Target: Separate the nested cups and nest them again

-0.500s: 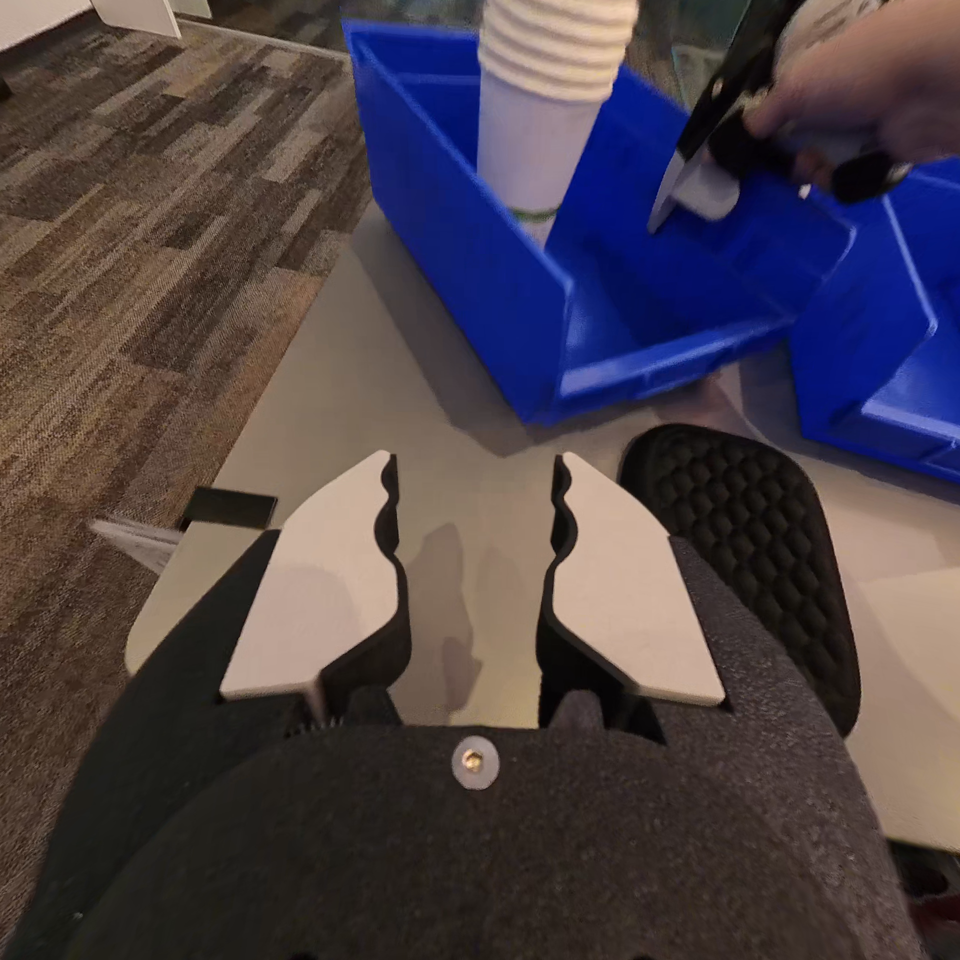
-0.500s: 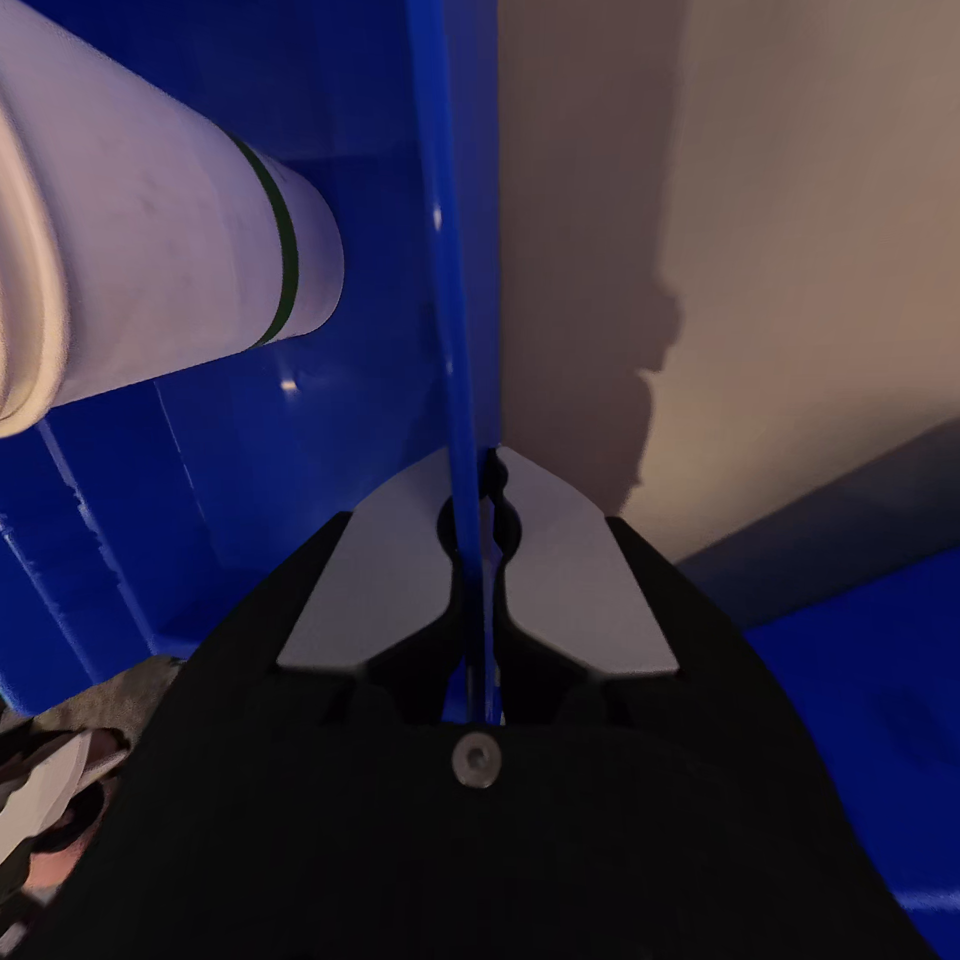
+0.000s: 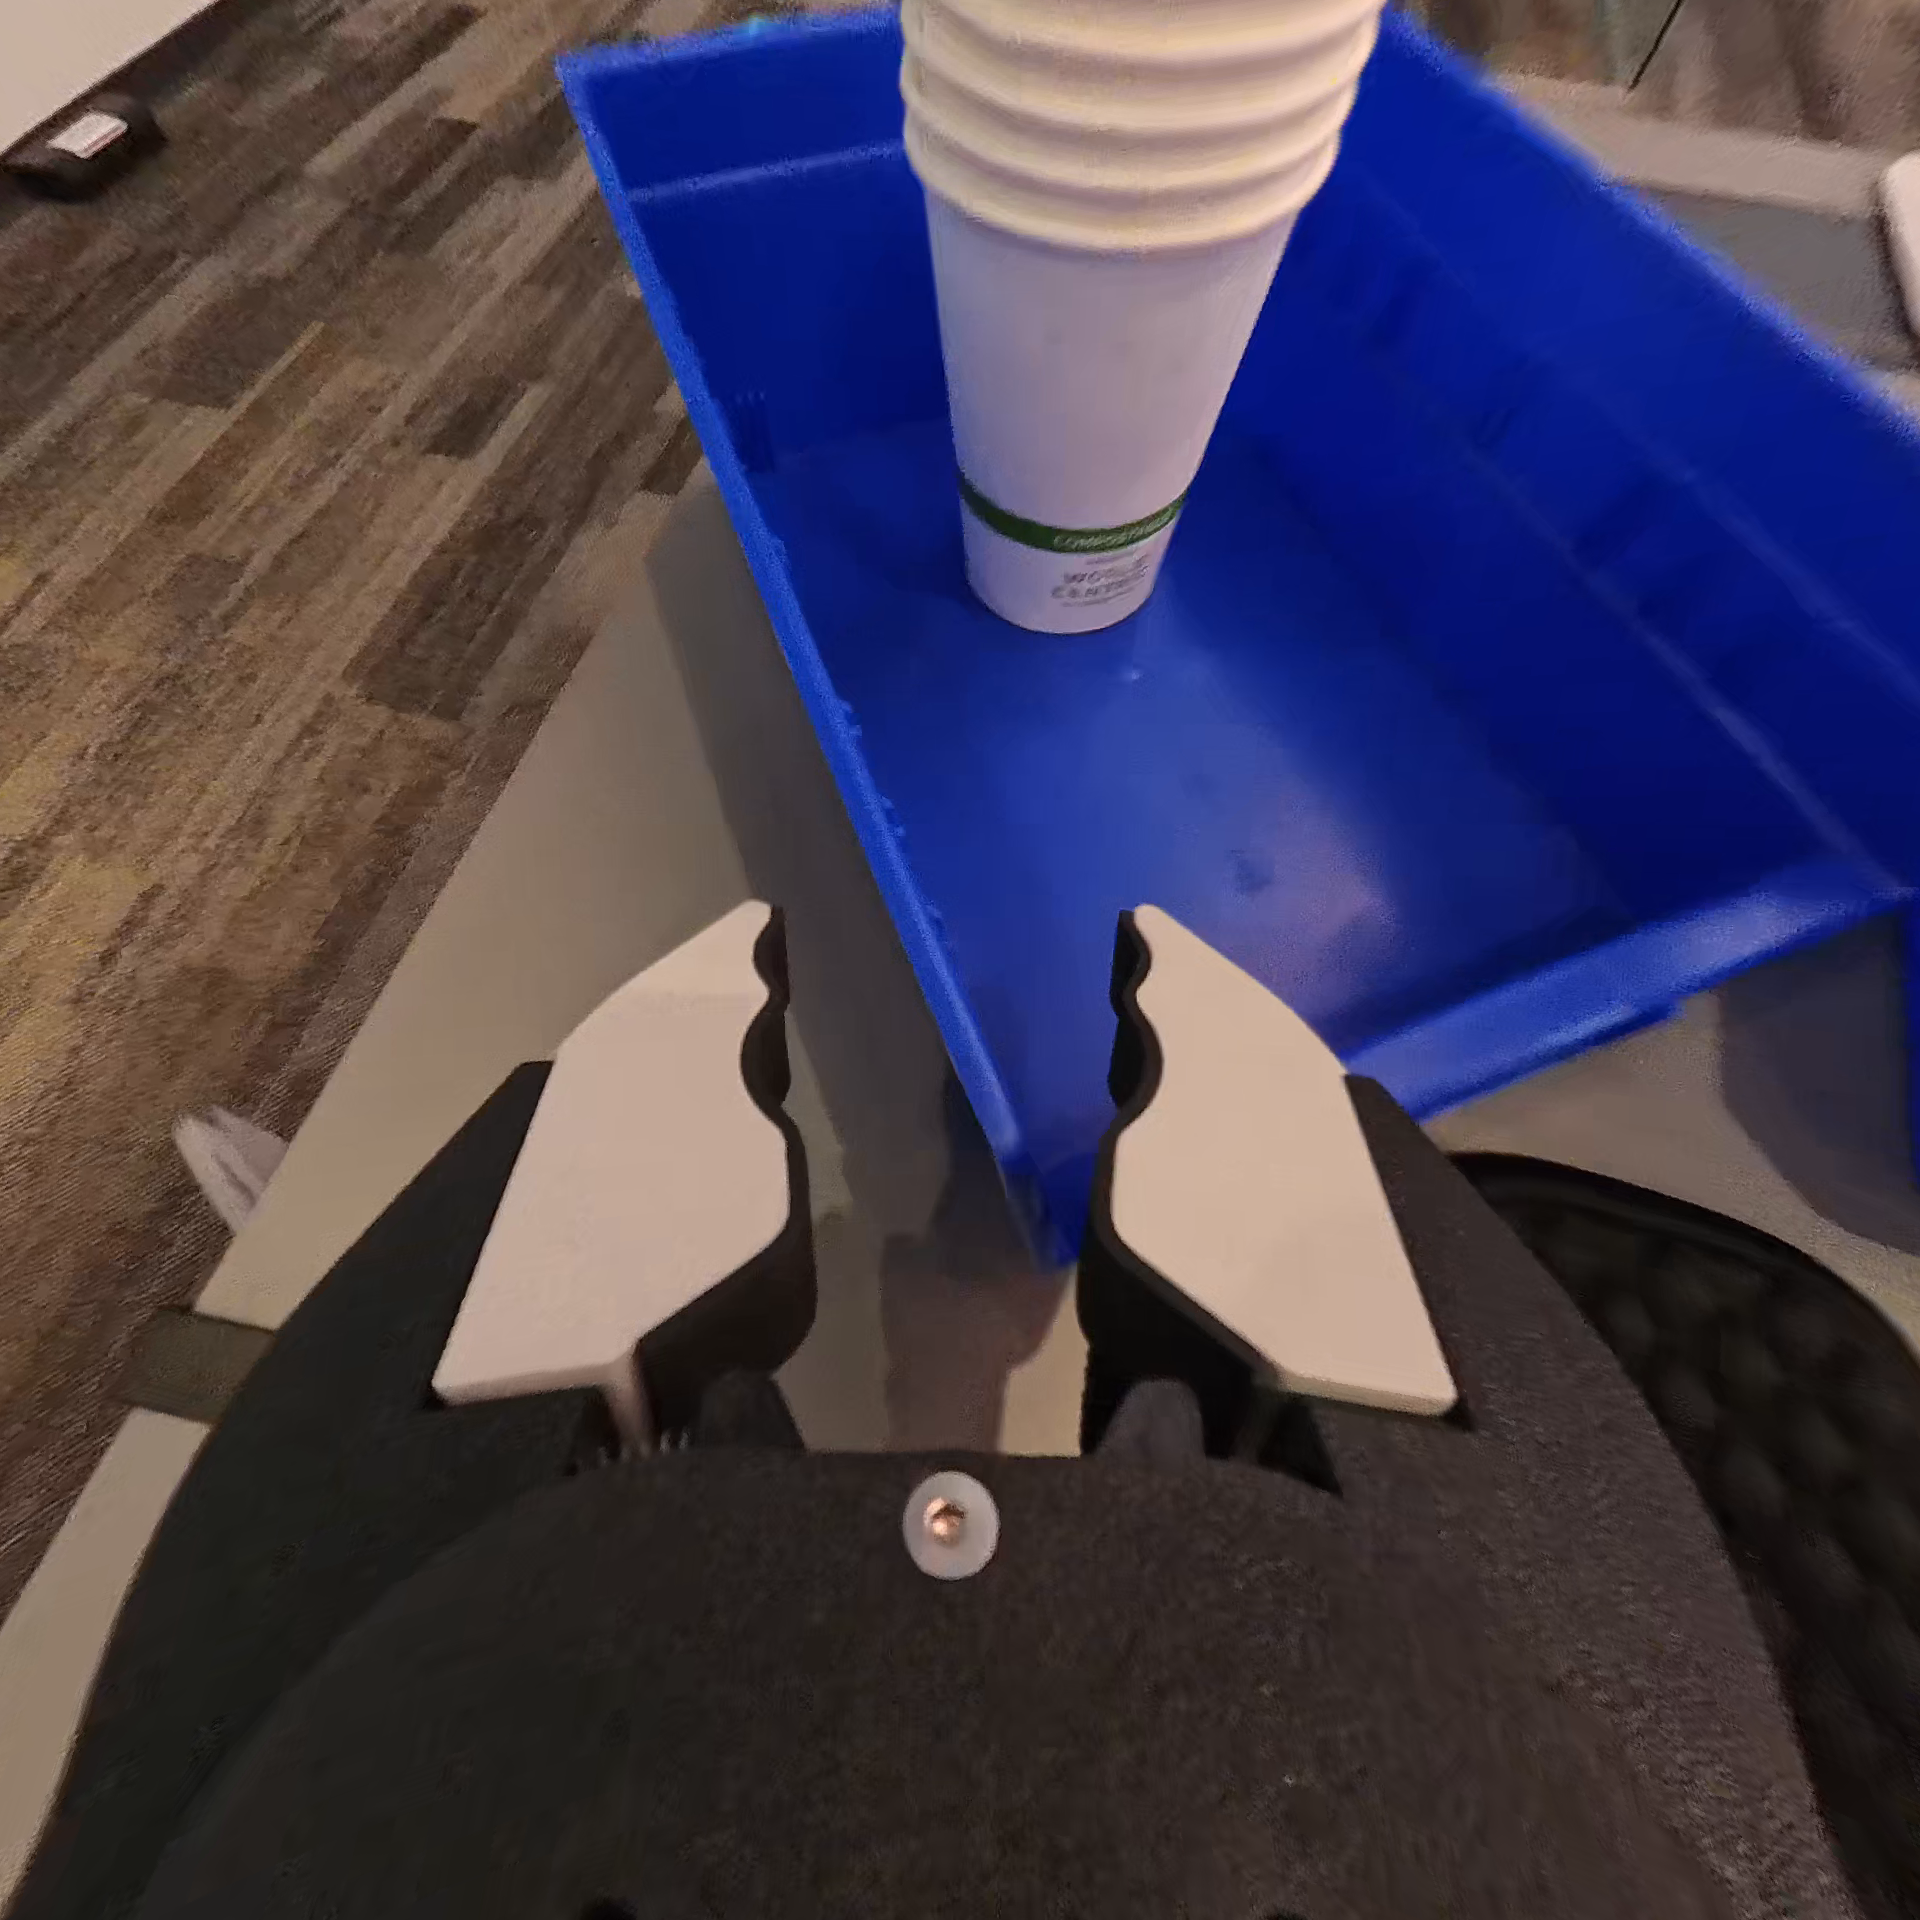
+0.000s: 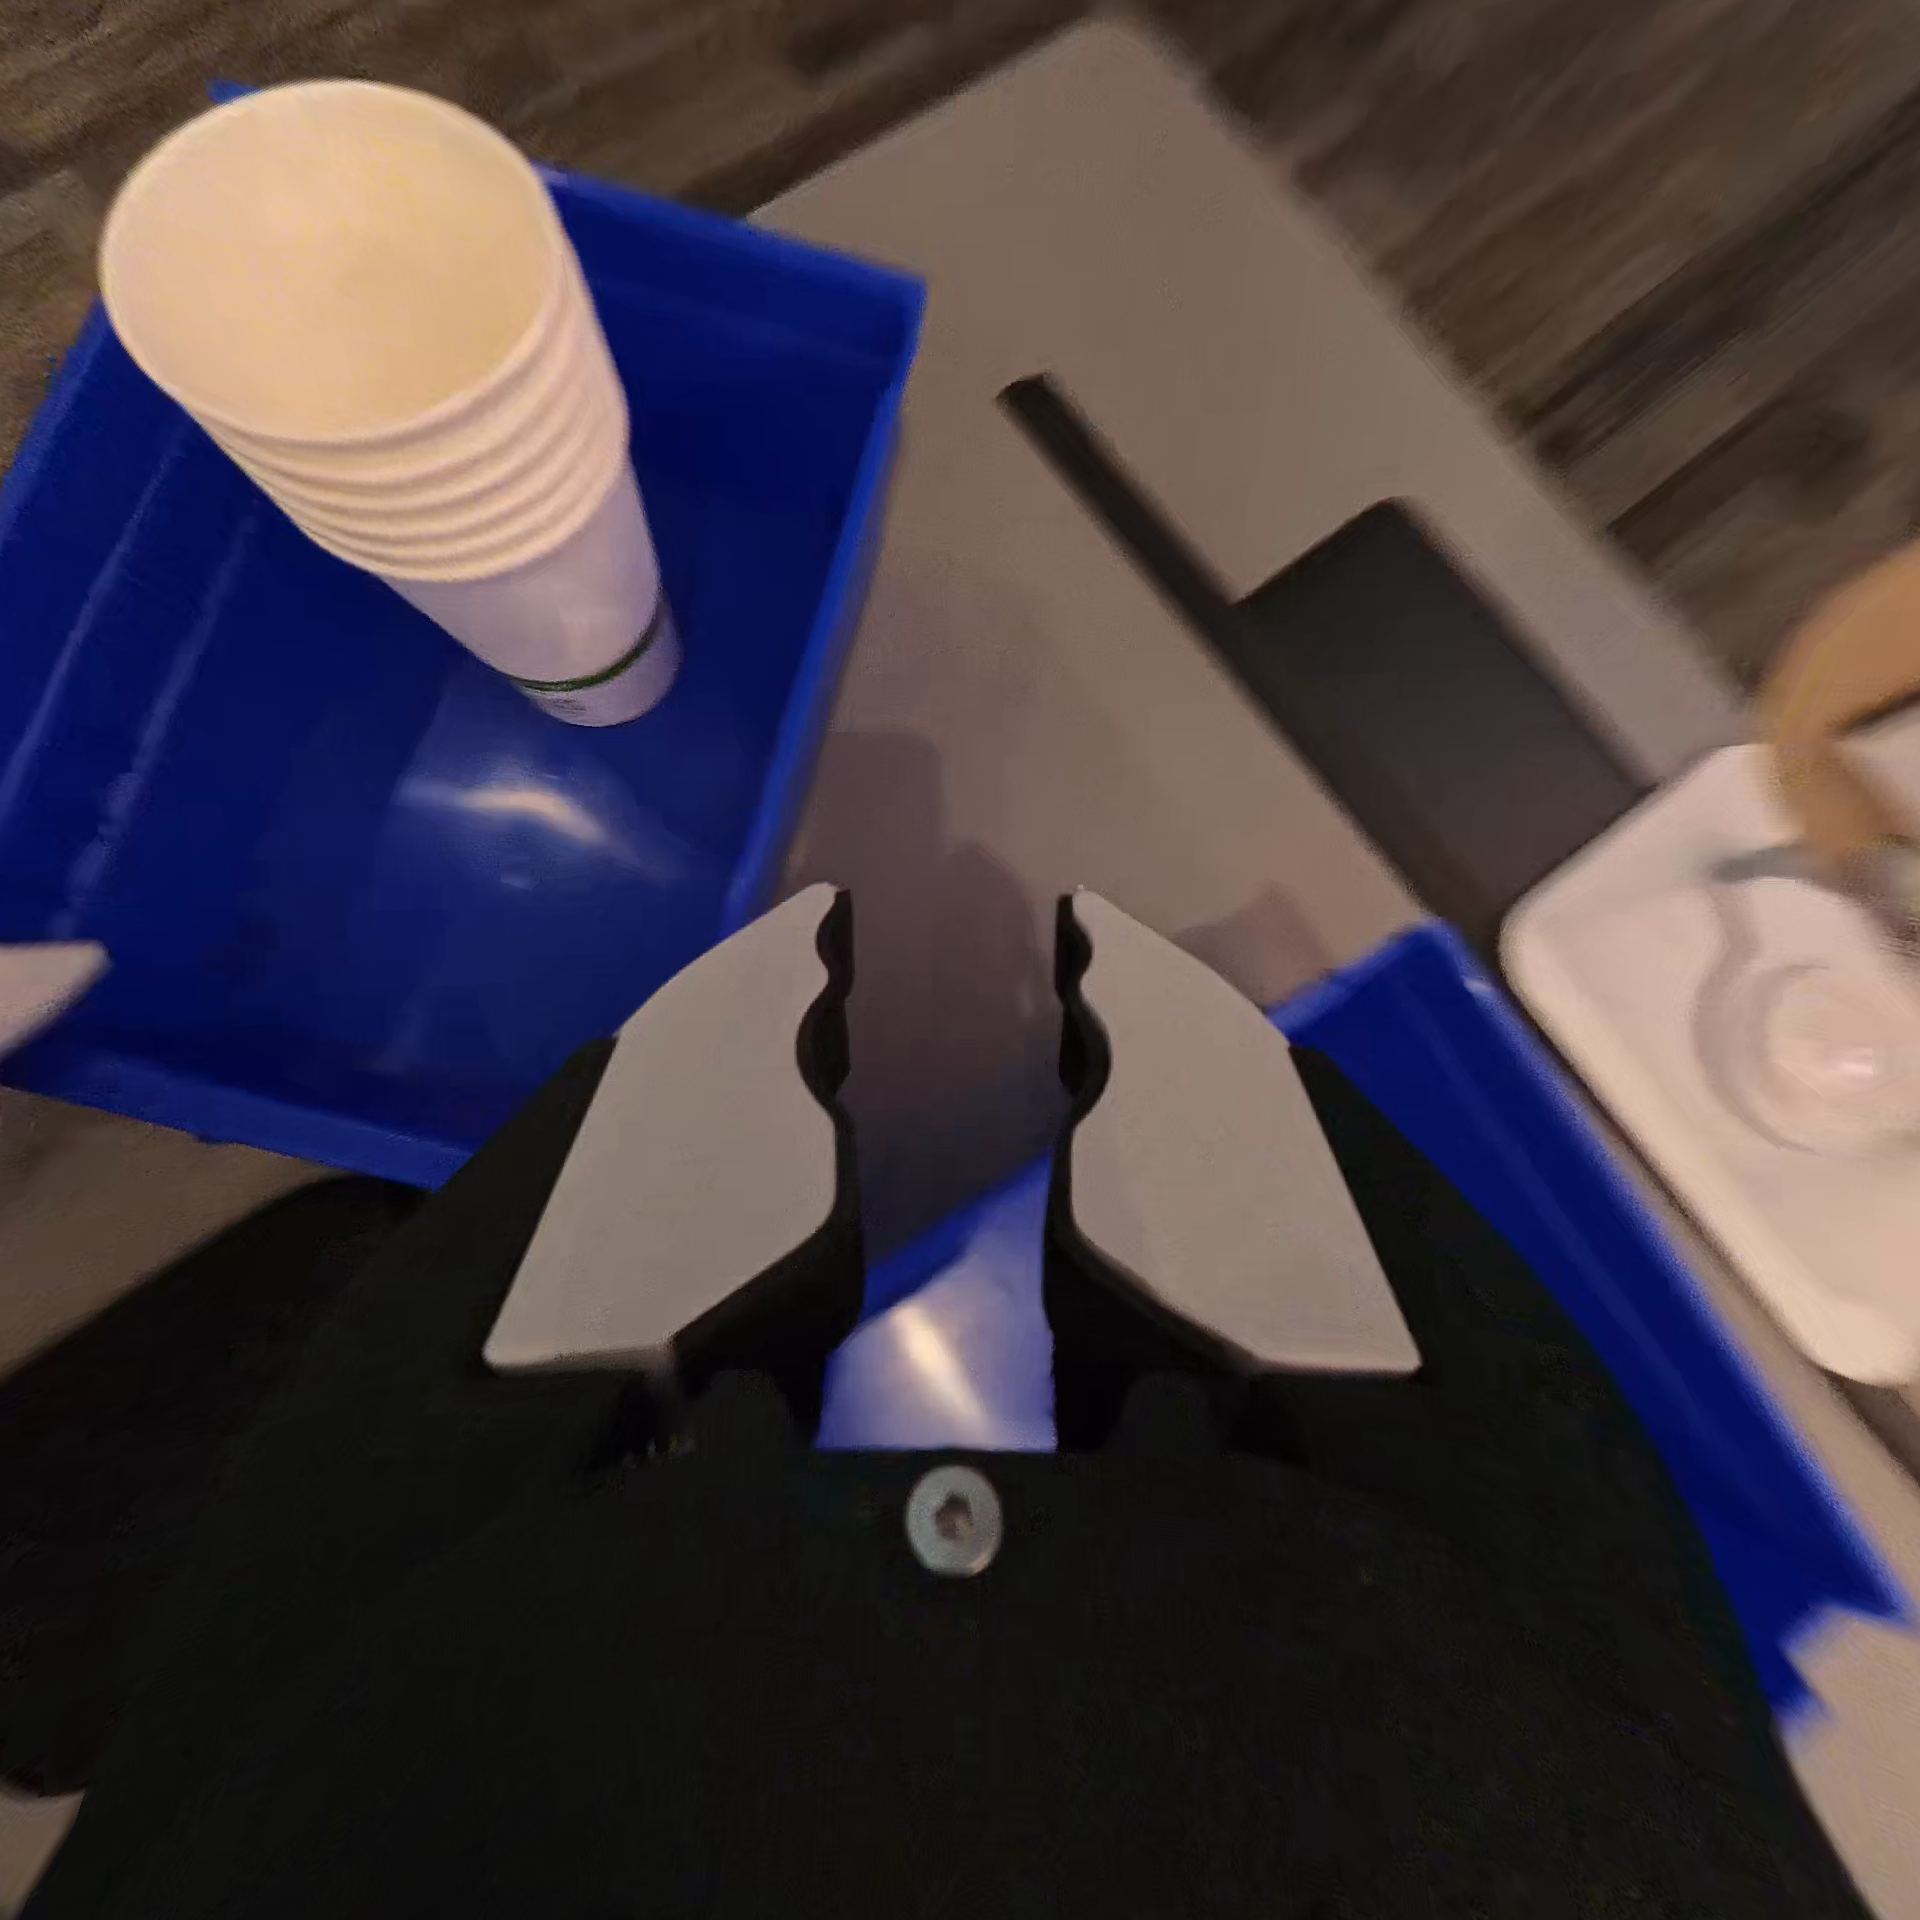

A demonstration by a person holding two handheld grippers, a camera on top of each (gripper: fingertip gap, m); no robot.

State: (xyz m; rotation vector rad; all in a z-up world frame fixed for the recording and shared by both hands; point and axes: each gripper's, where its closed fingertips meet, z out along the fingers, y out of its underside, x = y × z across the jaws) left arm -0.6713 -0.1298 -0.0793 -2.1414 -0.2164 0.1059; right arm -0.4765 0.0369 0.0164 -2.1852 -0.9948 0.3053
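**Both claws empty, cup stack standing in the blue bin**

The nested cups (image 3: 1101,312) stand upright as one white stack on the floor of a blue bin (image 3: 1455,831), toward its far left part. Several rolled rims sit one above another near the top, and a green band circles the lowest cup close to its base. From the right wrist view the stack (image 4: 416,416) shows its open cream-coloured mouth, and nothing touches it.

The left gripper (image 3: 951,920) hangs over the near left corner of the bin, its two pale fingers spread wide with nothing between them. The bin's left wall runs into the gap, but the fingers do not press on it. Below lies the grey table (image 3: 623,883), and a black textured pad (image 3: 1766,1351) shows at the right, near the bin's front lip. Patterned carpet (image 3: 260,520) fills the left side.

The right gripper (image 4: 951,904) is parted by a moderate gap and grips nothing. It hovers over the table between the bin holding the cups (image 4: 312,883) and a second blue bin (image 4: 1507,1195) at the near right. A white tray (image 4: 1662,1143) lies farther right, blurred, and a dark flat panel (image 4: 1434,707) rests on the table beyond the gripper.
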